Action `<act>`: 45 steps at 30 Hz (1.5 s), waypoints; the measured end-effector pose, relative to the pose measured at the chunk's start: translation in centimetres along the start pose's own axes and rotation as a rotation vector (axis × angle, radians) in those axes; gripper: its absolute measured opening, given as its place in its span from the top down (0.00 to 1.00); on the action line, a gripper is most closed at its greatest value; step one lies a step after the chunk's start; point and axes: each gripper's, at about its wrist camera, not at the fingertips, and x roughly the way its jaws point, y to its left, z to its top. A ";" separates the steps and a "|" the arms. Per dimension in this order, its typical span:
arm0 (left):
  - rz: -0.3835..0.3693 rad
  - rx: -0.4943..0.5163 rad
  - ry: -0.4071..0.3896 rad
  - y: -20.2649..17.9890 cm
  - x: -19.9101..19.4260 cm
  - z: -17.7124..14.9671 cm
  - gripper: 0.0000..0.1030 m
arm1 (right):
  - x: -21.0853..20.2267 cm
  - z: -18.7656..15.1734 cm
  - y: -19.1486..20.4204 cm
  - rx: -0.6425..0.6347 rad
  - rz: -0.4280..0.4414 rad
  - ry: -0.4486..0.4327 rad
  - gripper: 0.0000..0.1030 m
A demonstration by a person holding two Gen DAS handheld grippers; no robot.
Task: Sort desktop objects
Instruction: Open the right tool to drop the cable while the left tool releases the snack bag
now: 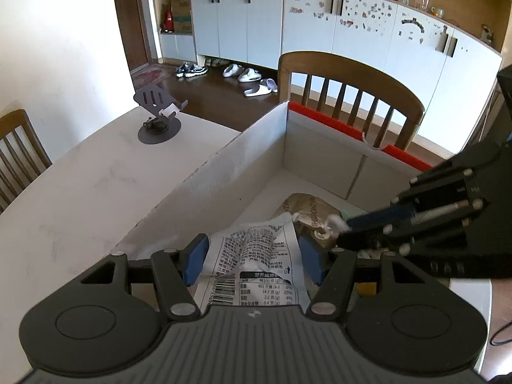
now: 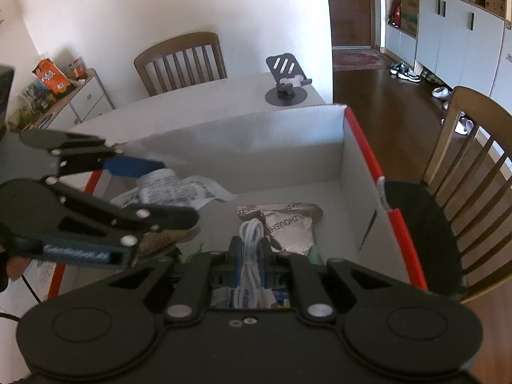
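Note:
An open cardboard box (image 1: 256,147) with red outer flaps stands on the white table; it also shows in the right wrist view (image 2: 288,134). My left gripper (image 1: 252,256) is over the box, its blue pads closed on a crumpled white snack wrapper (image 1: 256,249) with printed text and a barcode. The wrapper also shows in the right wrist view (image 2: 179,188). My right gripper (image 2: 251,249) is shut on a coiled white cable (image 2: 252,256) and holds it over the box. A brown and silver snack packet (image 2: 288,224) lies on the box floor.
A black phone stand (image 1: 158,118) sits at the table's far corner. Wooden chairs (image 1: 352,96) stand behind the box and at the table's left side (image 1: 19,150). White cupboards and shoes lie beyond on the dark floor.

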 end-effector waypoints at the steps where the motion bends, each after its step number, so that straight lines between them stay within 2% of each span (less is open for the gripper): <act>1: 0.000 0.002 0.007 0.0 0.4 0.2 0.40 | 0.2 0.0 0.0 -0.001 0.002 0.004 0.91; 9: -0.012 0.015 0.074 0.2 2.7 0.6 0.40 | 1.7 -0.4 0.1 -0.015 0.008 0.062 0.91; 20: -0.018 0.030 0.110 0.3 3.8 0.7 0.40 | 0.8 -0.4 -0.4 -0.020 0.004 0.057 0.75; 24: -0.014 0.022 0.122 0.6 4.2 0.6 0.40 | -0.4 -0.4 -0.8 -0.007 0.009 0.032 0.60; 28: -0.025 0.026 0.127 0.4 4.3 0.5 0.39 | -1.3 -0.5 -1.2 0.008 0.009 0.014 0.53; 32: -0.029 0.023 0.109 0.4 3.8 0.4 0.25 | -1.7 -0.6 -1.3 0.013 0.010 0.006 0.50; 45: -0.032 -0.102 0.035 1.5 -0.1 -0.6 0.25 | -2.6 -0.8 -1.0 0.008 0.008 -0.013 0.47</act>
